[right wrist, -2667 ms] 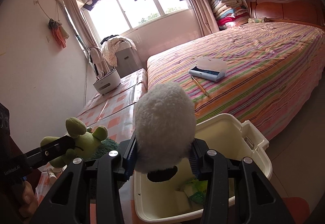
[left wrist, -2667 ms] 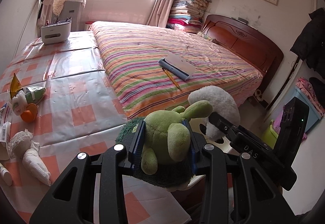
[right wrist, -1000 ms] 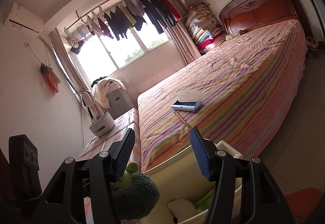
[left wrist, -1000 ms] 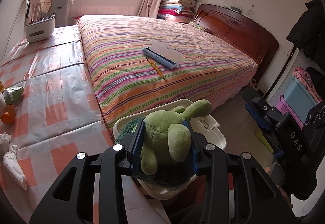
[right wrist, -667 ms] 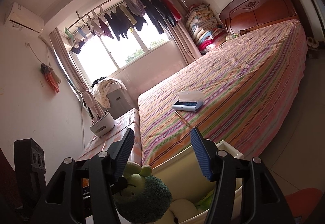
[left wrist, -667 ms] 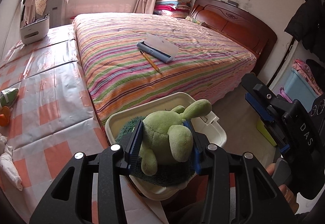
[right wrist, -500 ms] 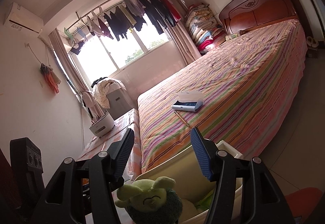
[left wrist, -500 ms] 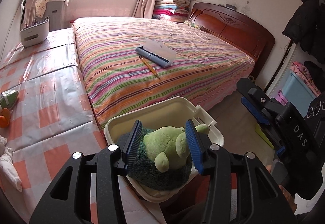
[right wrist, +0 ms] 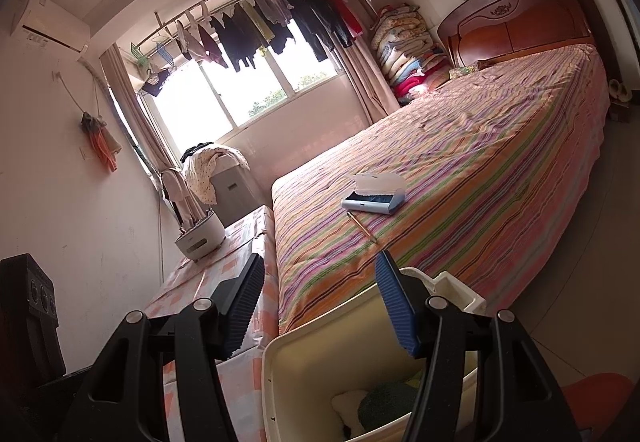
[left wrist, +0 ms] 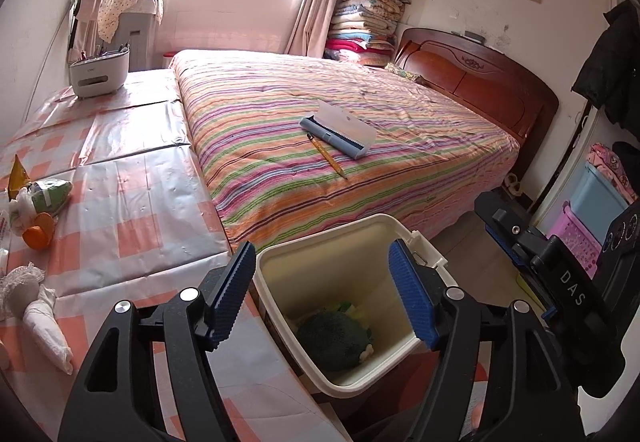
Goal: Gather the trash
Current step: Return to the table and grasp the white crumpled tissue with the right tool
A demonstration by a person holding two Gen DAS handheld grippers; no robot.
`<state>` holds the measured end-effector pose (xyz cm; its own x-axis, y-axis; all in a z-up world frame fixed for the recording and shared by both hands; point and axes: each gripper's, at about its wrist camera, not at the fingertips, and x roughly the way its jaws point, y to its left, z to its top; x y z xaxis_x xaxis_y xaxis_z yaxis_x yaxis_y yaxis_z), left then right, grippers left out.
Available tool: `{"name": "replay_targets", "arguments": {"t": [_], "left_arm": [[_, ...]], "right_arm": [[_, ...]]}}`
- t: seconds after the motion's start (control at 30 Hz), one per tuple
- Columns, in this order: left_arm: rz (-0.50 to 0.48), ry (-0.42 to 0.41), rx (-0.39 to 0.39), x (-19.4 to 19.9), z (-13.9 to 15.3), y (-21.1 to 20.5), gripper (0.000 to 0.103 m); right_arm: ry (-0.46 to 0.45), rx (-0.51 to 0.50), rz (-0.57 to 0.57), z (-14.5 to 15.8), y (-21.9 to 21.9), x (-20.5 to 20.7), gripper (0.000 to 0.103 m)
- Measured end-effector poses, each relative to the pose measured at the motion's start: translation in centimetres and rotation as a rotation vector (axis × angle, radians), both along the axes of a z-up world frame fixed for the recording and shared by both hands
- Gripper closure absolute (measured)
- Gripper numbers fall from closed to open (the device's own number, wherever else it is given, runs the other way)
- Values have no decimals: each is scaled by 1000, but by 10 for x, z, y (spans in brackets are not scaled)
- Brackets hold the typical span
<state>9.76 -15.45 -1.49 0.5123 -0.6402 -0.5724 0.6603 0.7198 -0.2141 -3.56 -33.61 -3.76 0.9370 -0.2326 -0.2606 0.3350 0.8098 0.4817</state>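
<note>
Both grippers are empty right now. The left gripper [left wrist: 322, 292] has its jaws spread wide, hanging right over the cream bin [left wrist: 280, 270], and the green plush toy [left wrist: 334, 340] sits down at the bottom of it, below and between the jaws. The right gripper [right wrist: 320, 304] is spread wide too, with the same bin [right wrist: 304, 358] just below its jaws. A white plush [right wrist: 346, 406] lies touching the green one in there.
</note>
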Motion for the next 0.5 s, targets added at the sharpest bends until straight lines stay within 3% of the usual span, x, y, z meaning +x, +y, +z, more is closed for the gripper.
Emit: {"name": "replay_targets", "arguments": {"t": [0.3, 0.43, 0.5], "left_arm": [[121, -39, 4, 3, 12, 49, 28], [297, -16, 23, 17, 18, 93, 28], [429, 10, 20, 27, 21, 124, 28]], "right_arm": [[27, -14, 47, -2, 16, 15, 41], [41, -23, 78, -4, 26, 23, 41], [56, -25, 97, -6, 31, 28, 41]]}}
